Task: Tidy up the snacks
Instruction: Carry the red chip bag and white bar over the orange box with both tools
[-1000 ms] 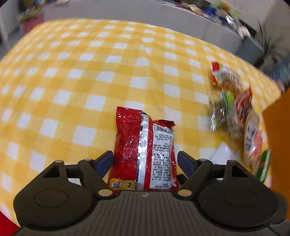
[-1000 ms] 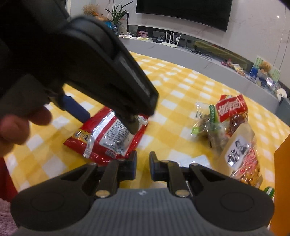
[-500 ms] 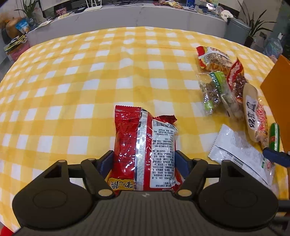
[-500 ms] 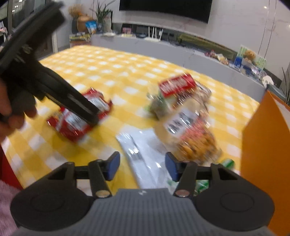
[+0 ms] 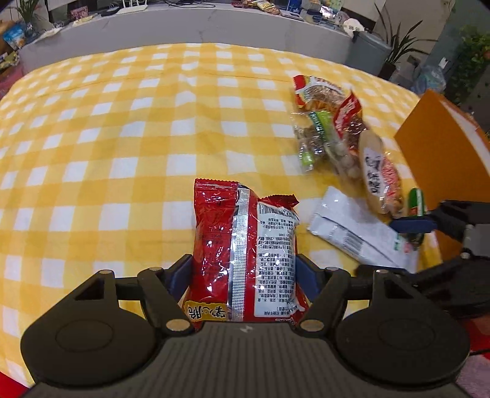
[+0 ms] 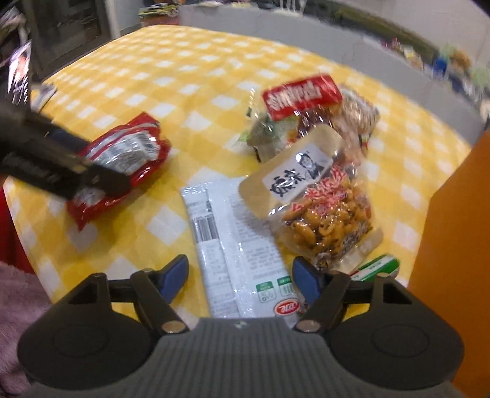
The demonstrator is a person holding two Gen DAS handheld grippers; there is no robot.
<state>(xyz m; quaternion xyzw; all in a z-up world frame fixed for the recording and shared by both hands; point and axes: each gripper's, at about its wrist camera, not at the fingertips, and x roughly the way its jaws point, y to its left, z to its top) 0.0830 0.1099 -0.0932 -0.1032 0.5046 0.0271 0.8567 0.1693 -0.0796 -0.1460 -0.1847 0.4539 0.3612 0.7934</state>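
A red snack packet (image 5: 242,238) lies on the yellow checked tablecloth (image 5: 122,153), back side up. My left gripper (image 5: 243,272) straddles its near end, and both blue pads touch its sides; in the right wrist view the packet (image 6: 122,153) looks pinched and crumpled under the left fingers (image 6: 61,156). My right gripper (image 6: 240,275) hangs over a white packet (image 6: 232,238). Its jaws are opening, the packet lies below the gap, and the pads do not press on it. One blue right fingertip (image 5: 410,225) shows in the left wrist view.
A pile of clear snack bags (image 6: 321,208) lies just beyond the white packet, with a red-labelled bag (image 6: 303,91) behind and a small green pack (image 6: 379,266) beside it. An orange box (image 6: 453,214) stands at the right. A grey counter (image 5: 214,27) runs behind the table.
My right gripper swung right, away from the red packet to above the white one, and its jaws went from shut to wide apart. The left pads closed in on the red packet.
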